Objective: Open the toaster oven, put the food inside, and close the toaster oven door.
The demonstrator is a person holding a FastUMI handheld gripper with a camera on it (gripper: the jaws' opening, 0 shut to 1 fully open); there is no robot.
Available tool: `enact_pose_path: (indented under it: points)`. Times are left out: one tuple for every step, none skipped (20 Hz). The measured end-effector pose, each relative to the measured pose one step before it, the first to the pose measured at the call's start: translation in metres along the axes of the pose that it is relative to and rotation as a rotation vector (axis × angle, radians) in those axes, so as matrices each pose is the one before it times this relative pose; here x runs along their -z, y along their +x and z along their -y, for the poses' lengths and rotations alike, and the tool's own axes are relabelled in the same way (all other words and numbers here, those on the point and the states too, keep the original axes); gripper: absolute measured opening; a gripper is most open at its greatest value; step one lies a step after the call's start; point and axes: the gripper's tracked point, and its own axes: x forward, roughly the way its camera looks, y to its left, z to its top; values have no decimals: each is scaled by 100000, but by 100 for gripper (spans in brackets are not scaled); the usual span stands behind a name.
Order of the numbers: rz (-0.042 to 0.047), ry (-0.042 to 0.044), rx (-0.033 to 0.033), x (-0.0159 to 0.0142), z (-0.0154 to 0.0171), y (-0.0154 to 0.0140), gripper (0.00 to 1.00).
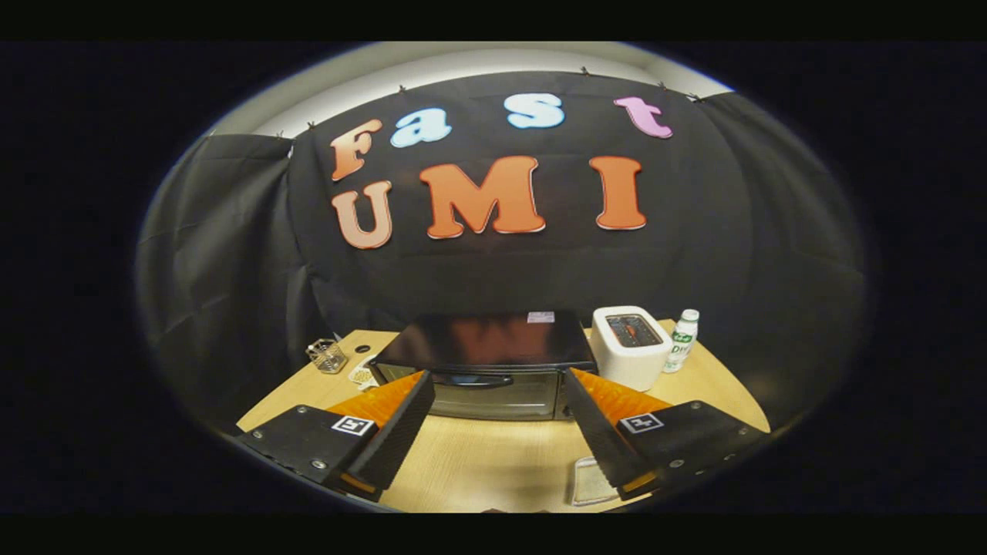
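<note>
A black toaster oven (486, 351) stands on the wooden table (478, 462), its glass door shut and its dark handle (472, 379) across the top of the door. My gripper (495, 379) hovers above the table in front of it, open wide, with nothing between the fingers. The oven door lies just beyond the fingertips, between them. A pale flat item in a clear tray (592, 482) lies on the table beside and below the right finger (609, 435); I cannot tell what food it is.
A white pop-up toaster (631, 345) stands right of the oven, with a small white and green bottle (682, 341) beside it. A clear glass holder (327, 355) and a small white object (362, 374) sit left of the oven. Black cloth walls close the booth behind.
</note>
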Motion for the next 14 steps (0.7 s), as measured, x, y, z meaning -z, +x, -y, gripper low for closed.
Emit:
enact_pose_path:
  points:
    - [-3074, 1043, 656, 548, -432, 1192, 100]
    - [-3557, 1658, 1353, 531, -216, 1205, 100]
    - [-4376, 2465, 550, 710, -254, 1199, 100]
    - [-3976, 3250, 1608, 671, -133, 1134, 99]
    - [-2800, 1129, 1131, 419, -336, 871, 99]
    - [798, -1104, 1492, -50, 56, 815, 99]
    - [2343, -3598, 1043, -450, -290, 790, 99]
    - [691, -4439, 962, -96, -283, 683, 98]
    - [-155, -2883, 462, 194, -730, 624, 96]
    - [354, -630, 602, -118, -590, 500, 96]
    - [373, 99, -478, -296, -742, 527, 96]
    - [1456, 348, 778, -372, -482, 420, 96]
    - [771, -352, 1064, -173, -265, 534, 95]
    - [-388, -320, 1116, 71, -133, 303, 95]
